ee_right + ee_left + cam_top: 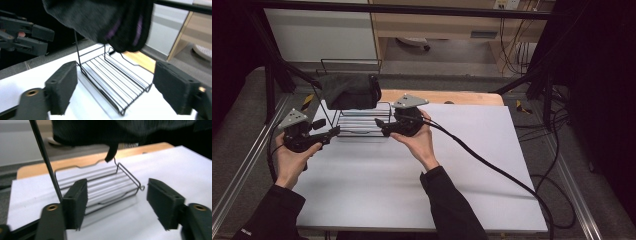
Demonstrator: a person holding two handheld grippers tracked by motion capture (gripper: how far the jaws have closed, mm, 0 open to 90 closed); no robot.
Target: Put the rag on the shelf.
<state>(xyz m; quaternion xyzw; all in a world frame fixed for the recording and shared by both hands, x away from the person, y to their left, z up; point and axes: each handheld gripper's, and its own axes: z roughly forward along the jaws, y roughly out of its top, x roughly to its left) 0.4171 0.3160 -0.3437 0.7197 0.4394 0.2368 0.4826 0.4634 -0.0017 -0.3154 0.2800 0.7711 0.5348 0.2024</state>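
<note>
Left gripper (328,135): held in my left hand (287,160) at the left edge of the white surface (422,185); forearm comes in from the bottom left, and the jaws point right toward the black wire rack (357,120).
Left jaws: wide apart, holding nothing; in the left gripper view the rack's near end sits between them, farther off.
Right gripper (381,127): held in my right hand (419,142), palm cupped under the body, wrist bent; jaws point left toward the rack's right end, just beside it.
Right jaws: wide apart, holding nothing; the right gripper view shows the rack's floor wires between them.
Black wire rack: stands at the far left of the surface, between the two grippers.
Dark folded cloth (349,90): draped over the rack's top rail, hanging above its floor.
Cable (492,165): trails from the right gripper across the surface to the right.
</note>
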